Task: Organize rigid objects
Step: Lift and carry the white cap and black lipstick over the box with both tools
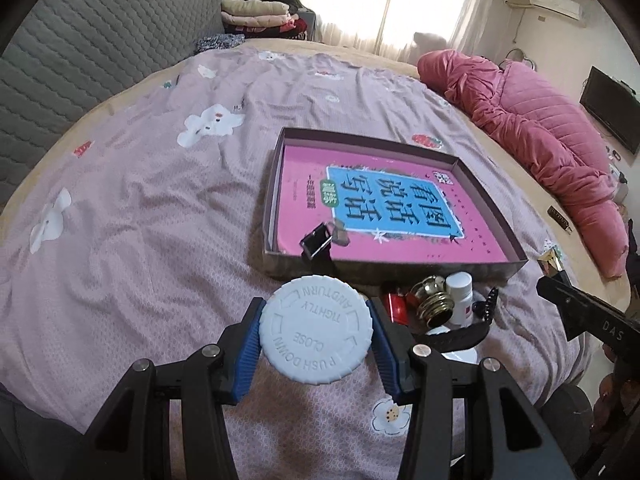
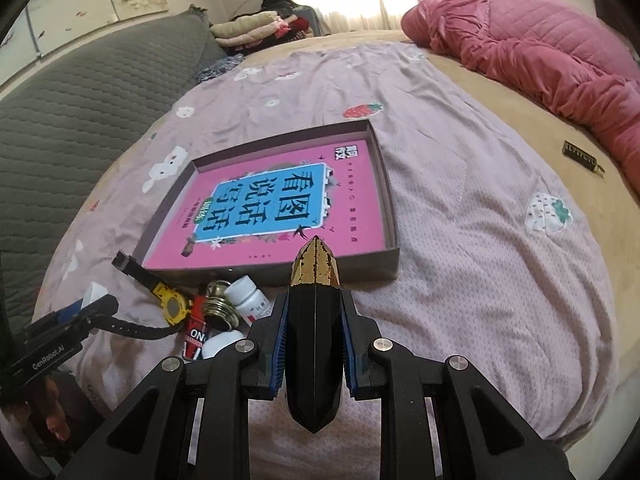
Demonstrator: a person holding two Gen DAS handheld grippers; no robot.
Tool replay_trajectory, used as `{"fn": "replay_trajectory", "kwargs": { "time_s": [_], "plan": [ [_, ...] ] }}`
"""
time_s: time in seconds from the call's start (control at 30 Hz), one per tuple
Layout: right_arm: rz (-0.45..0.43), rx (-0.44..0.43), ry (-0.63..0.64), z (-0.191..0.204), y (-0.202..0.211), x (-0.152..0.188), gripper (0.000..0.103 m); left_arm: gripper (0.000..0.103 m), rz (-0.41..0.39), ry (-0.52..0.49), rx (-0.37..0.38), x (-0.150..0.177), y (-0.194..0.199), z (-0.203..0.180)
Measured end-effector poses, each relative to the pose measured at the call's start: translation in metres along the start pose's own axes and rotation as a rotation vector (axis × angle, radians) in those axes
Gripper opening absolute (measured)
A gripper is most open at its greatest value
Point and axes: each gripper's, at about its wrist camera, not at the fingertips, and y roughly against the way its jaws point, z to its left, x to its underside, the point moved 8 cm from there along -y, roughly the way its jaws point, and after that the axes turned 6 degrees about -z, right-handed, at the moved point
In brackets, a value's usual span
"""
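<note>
My left gripper (image 1: 316,340) is clamping the round white plastic child-proof cap (image 1: 316,328) edge-on between its blue pads, above the mauve printed bedspread (image 1: 160,208). My right gripper (image 2: 314,332) is clamping the faceted black-and-gold bottle (image 2: 315,320), gold tip pointing at 12 o'clock.

The shallow dark cardboard box (image 1: 496,196) holding the pink-and-blue book (image 1: 384,208) is sitting at 1 o'clock in the left view and at 11 o'clock in the right.

Only the right view is showing the yellow-faced black-strap watch (image 2: 172,304) whole, at 9 o'clock, plus the red tube (image 2: 196,332). Both are showing the brass screw-base part (image 2: 220,308) and small white pill bottle (image 2: 250,298). Only the left view is catching a black buckle end (image 1: 316,240) over the box's near wall.
</note>
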Motion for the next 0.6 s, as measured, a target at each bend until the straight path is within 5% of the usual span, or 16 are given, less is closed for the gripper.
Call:
{"fn": "replay_trajectory", "kwargs": {
  "time_s": [0.6],
  "plan": [
    [-0.047,-0.029,0.027,0.012,-0.007,-0.031,0.023,0.05,-0.041,-0.024,0.031,-0.04,-0.002,-0.018]
  ]
}}
